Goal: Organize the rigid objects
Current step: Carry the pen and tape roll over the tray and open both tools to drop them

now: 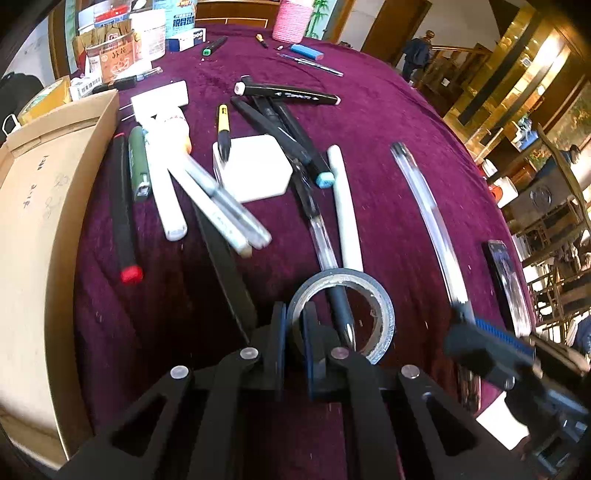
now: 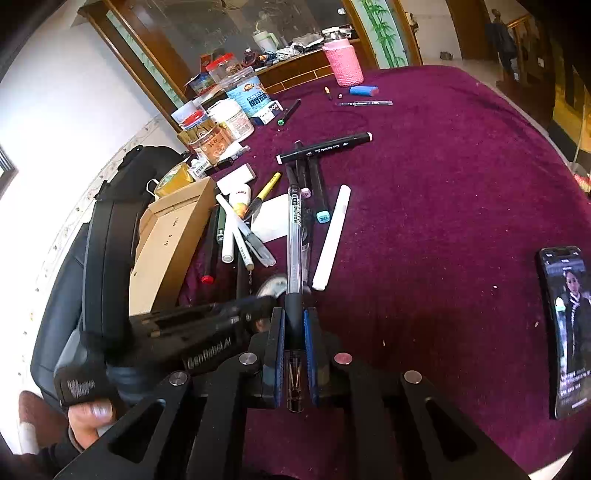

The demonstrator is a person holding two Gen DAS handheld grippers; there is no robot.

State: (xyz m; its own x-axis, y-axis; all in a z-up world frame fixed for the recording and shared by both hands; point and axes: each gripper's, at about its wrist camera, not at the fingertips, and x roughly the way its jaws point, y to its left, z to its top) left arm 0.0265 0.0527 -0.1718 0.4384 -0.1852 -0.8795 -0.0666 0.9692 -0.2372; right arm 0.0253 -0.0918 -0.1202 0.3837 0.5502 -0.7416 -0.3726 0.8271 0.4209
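Observation:
On the maroon tablecloth (image 1: 388, 122) lies a grey tape roll (image 1: 376, 306). My left gripper (image 1: 294, 321) is shut on the roll's near-left wall, one finger outside and one inside the ring. A pen with a black grip (image 1: 341, 302) lies across the roll, its metal tip inside the ring. My right gripper (image 2: 294, 325) is shut on the black grip of a clear-barrelled pen (image 2: 294, 236), which points away over the pile. From the left wrist view this right gripper (image 1: 476, 332) shows at the right with the clear pen (image 1: 424, 206).
A cardboard box (image 1: 40, 221) stands along the left. Ahead lie several black markers (image 1: 288, 94), a white hexagonal block (image 1: 255, 170), a white stick (image 1: 345, 206) and a red-capped marker (image 1: 122, 206). A phone (image 2: 569, 332) lies at the right. Jars (image 1: 147, 33) crowd the far left.

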